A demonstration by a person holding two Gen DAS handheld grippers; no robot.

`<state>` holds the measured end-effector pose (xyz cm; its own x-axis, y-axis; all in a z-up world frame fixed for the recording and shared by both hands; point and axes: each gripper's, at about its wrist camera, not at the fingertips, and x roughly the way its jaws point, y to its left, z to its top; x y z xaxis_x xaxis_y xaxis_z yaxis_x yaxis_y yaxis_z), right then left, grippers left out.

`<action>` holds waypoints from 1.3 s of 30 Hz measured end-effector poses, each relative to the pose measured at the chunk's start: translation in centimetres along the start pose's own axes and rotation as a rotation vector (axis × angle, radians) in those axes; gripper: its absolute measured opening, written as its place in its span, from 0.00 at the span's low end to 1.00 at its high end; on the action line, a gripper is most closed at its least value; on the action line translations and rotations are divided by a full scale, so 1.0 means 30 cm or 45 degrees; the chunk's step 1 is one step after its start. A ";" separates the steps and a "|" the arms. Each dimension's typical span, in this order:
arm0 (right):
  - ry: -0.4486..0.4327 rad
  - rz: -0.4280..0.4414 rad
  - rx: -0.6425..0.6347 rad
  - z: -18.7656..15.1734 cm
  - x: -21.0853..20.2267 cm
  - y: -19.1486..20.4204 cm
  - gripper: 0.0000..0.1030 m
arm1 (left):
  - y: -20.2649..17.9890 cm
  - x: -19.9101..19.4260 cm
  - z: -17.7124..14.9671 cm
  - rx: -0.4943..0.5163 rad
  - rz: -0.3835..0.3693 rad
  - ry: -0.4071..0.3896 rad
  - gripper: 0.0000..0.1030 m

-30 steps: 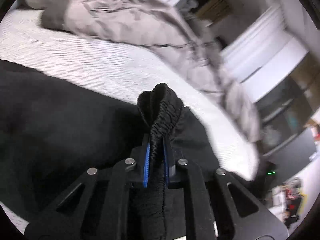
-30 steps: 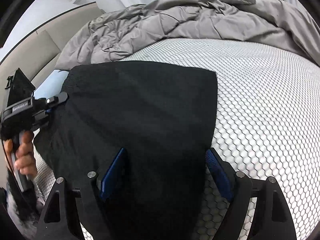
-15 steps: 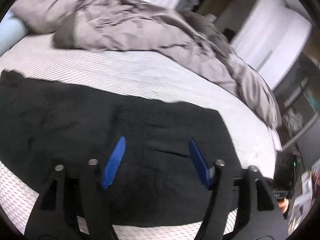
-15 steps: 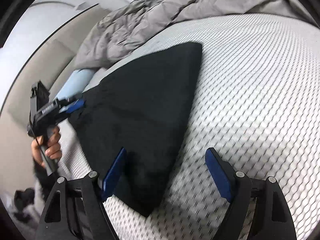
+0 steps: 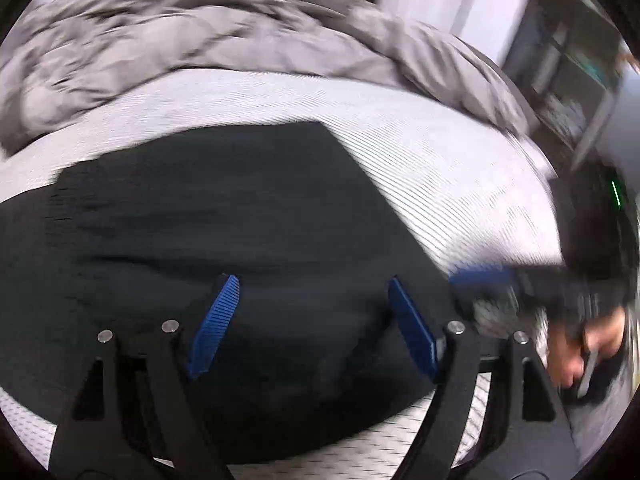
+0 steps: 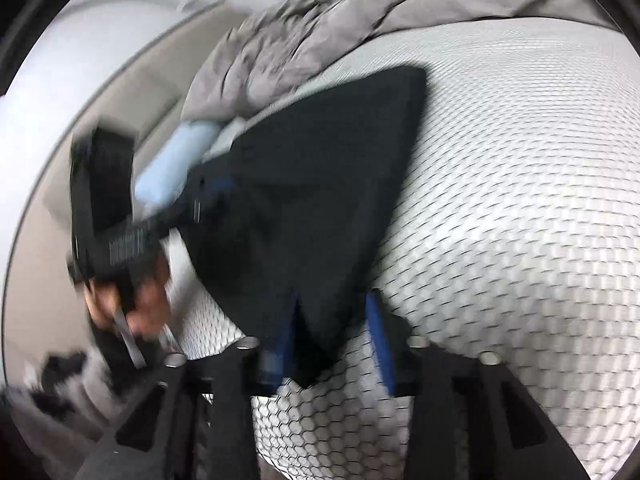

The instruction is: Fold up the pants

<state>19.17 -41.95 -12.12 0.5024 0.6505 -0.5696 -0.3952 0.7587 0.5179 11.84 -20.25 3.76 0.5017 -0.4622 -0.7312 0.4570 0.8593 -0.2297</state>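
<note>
Now black pants (image 5: pixel 224 216) flat under opening, empty left gripper (image 5: pixel 312 320); right gripper (image 6: pixel 332 336) closing astride corner.

The left gripper (image 5: pixel 312 320) is hovering over the black pants (image 5: pixel 224 220), its jaws opening with nothing pinched between the 2 blue pads (image 5: pixel 214 326). The pants are lying flat on the white mattress (image 5: pixel 460 184). A grey duvet (image 5: pixel 200 40) is bunching up behind. At right, a hand (image 5: pixel 580 344) is gripping the right gripper (image 5: pixel 480 274), which is blurred.

grey duvet (image 5: pixel 240 36) bunched | white mesh sheet (image 6: pixel 520 200) | blue pillow (image 6: pixel 172 164)
</note>
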 end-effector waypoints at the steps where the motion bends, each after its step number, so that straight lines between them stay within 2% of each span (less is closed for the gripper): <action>1: -0.025 -0.005 0.028 0.008 -0.012 -0.013 0.46 | -0.045 0.020 -0.010 0.043 -0.010 0.011 0.73; 4: -0.065 -0.015 0.122 0.044 -0.004 -0.047 0.46 | -0.156 0.090 -0.057 0.153 0.080 0.058 0.73; 8: -0.026 -0.027 0.166 0.094 0.068 -0.056 0.46 | -0.216 0.126 -0.089 0.205 0.152 0.082 0.79; 13: -0.017 -0.060 0.140 0.204 0.156 -0.058 0.44 | -0.210 0.130 -0.107 0.201 0.146 0.093 0.80; 14: -0.008 -0.088 0.122 0.223 0.183 -0.057 0.40 | -0.189 0.132 -0.101 0.200 0.144 0.099 0.80; 15: 0.013 -0.112 0.106 0.247 0.216 -0.066 0.31 | -0.168 0.130 -0.100 0.199 0.136 0.104 0.80; 19: 0.027 -0.075 0.150 0.399 0.308 -0.118 0.22 | -0.150 0.120 -0.105 0.204 0.102 0.112 0.80; 26: 0.011 -0.237 0.063 0.594 0.418 -0.117 0.19 | -0.150 0.095 -0.131 0.221 0.102 0.112 0.81; 28: -0.030 -0.287 0.066 0.628 0.416 -0.107 0.23 | -0.152 0.085 -0.135 0.218 0.097 0.114 0.82; 29: -0.038 -0.305 0.086 0.633 0.405 -0.102 0.24 | -0.153 0.075 -0.138 0.218 0.089 0.110 0.82; 32: -0.089 -0.256 0.138 0.589 0.309 -0.067 0.33 | -0.118 0.037 -0.104 0.181 0.025 0.112 0.82; 34: -0.142 -0.214 0.147 0.503 0.216 -0.034 0.50 | -0.074 -0.033 -0.091 0.135 0.009 0.066 0.82; 36: -0.153 -0.137 0.151 0.390 0.140 -0.007 0.52 | -0.010 -0.111 -0.075 0.080 0.019 -0.016 0.82; 39: -0.083 -0.104 0.153 0.250 0.115 0.010 0.52 | 0.108 -0.181 -0.069 -0.031 0.071 -0.097 0.83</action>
<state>26.56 -39.75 -9.14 0.5793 0.5804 -0.5723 -0.2581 0.7966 0.5466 9.08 -14.50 5.64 0.5808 -0.4280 -0.6925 0.4094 0.8888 -0.2060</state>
